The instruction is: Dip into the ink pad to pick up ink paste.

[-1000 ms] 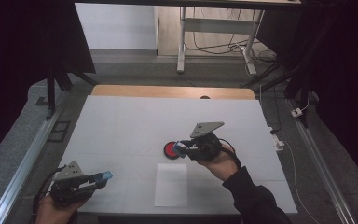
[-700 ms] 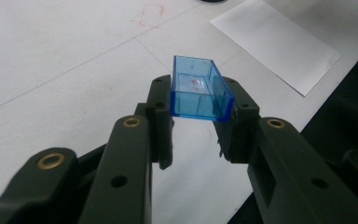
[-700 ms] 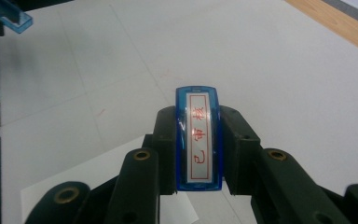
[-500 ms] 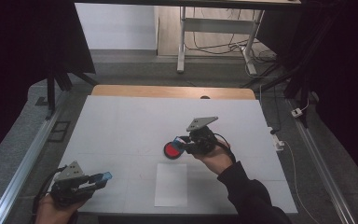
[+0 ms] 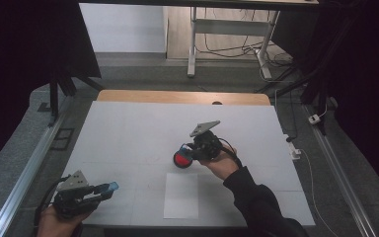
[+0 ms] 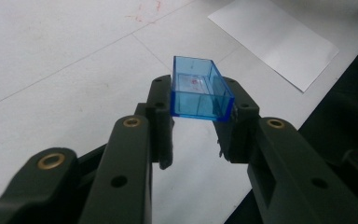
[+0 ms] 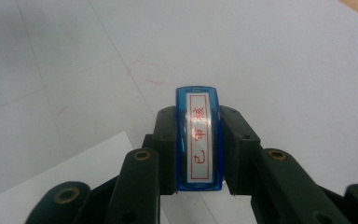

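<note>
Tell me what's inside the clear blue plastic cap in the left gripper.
The clear blue rectangular plastic cap looks hollow; through its walls only faint red smudges show. The part of it between the left gripper jaws is covered.

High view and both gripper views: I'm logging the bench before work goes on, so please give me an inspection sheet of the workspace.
Surface: white table, faint red smudges.
Job's things: white paper sheet lying flat near the front edge; blue stamp with a red-lettered label; clear blue cap.
Clutter: nothing seen.
Grippers: left gripper shut on the cap at the front left corner; right gripper shut on the stamp beyond the sheet.
Cables: gripper cable by the right hand; floor cables beyond the table.
Surroundings: metal frame legs, side rail, dark elsewhere.
</note>
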Available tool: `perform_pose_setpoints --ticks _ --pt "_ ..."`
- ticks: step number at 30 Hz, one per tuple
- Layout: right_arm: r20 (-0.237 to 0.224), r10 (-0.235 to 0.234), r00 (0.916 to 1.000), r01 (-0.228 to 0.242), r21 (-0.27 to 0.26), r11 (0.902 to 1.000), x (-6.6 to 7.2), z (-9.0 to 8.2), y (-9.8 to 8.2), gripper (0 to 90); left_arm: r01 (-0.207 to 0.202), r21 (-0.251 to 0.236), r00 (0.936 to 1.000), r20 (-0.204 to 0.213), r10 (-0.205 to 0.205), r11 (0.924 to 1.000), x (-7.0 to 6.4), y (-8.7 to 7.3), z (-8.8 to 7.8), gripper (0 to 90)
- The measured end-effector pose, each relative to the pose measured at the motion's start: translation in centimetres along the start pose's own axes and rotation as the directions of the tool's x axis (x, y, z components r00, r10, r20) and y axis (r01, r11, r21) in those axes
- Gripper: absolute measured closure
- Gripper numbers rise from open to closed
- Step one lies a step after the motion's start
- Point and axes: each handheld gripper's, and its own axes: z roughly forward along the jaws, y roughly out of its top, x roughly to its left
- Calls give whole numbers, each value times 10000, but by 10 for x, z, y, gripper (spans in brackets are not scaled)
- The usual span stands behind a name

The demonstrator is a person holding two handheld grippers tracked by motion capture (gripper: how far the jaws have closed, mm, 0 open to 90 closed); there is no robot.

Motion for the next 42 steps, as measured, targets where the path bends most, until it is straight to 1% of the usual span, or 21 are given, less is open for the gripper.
perform_pose_setpoints --ticks 6,7,12,17,23,29,31,34,35,42 --pt "86 55 9999 -57 268 9996 -5 12 0 706 7 -13 10000 10 -7 10000 0 0 0 686" --pt "73 129 9999 -131 331 9994 -5 13 0 706 6 -16 10000 12 -6 10000 0 0 0 686" --pt "94 104 9999 -109 505 9987 -8 21 -1 706 -17 5 10000 -8 17 10000 0 0 0 686" --pt "89 119 9999 -124 590 9982 -10 25 -1 706 -47 11 10000 -14 47 10000 0 0 0 686" --pt "119 103 9999 -112 826 9965 -10 31 -2 706 -104 33 9999 1 104 9999 -1 0 0 686" --pt "81 192 9998 -198 924 9955 -13 34 -2 706 -109 33 9999 1 109 9999 -1 0 0 686" --pt "54 341 9994 -345 892 9954 -13 35 -2 706 -112 36 9999 5 112 9999 -1 0 0 686" --pt "26 685 9976 -685 874 9938 -16 37 -2 708 -127 54 9999 2 127 9999 -1 0 0 686" --pt "17 698 9976 -697 894 9936 -16 37 -2 709 -137 62 9999 -4 137 9999 -1 0 0 686" --pt "164 482 9987 -498 1120 9925 -13 40 2 711 -147 92 9999 -1 147 9999 -1 0 1 686"
